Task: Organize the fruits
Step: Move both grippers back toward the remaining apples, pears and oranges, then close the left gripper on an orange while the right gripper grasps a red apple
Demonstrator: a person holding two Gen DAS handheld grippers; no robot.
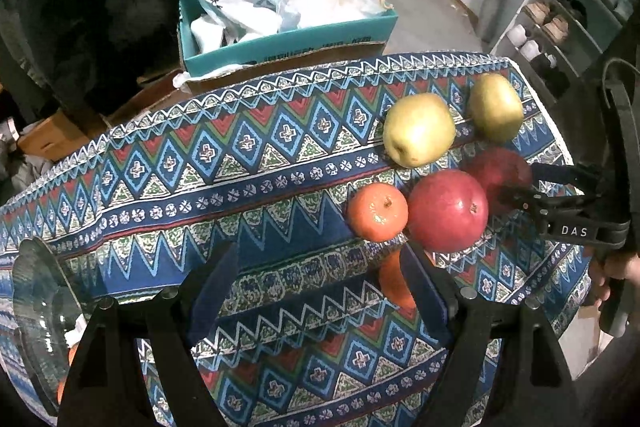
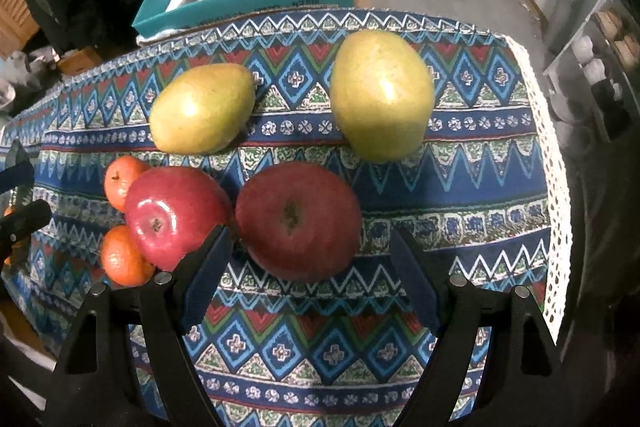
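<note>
On the patterned tablecloth [image 1: 200, 163] lie two yellow-green pears [image 1: 418, 129] [image 1: 496, 111], two red apples [image 1: 448, 211] [image 1: 500, 171] and two tangerines [image 1: 378, 213] [image 1: 394, 281]. My left gripper [image 1: 320, 267] is open and empty, its right finger beside the nearer tangerine. My right gripper [image 2: 310, 255] is open, its fingers on either side of the right apple [image 2: 298, 221] without touching it. The right wrist view also shows the left apple [image 2: 176, 215], both pears [image 2: 202, 109] [image 2: 382, 95] and the tangerines [image 2: 120, 181] [image 2: 124, 259].
A glass bowl [image 1: 36, 323] stands at the table's left edge. A teal box [image 1: 288, 35] with bags sits behind the table. A shoe rack [image 1: 560, 19] stands at the right. The right gripper shows in the left wrist view [image 1: 516, 191].
</note>
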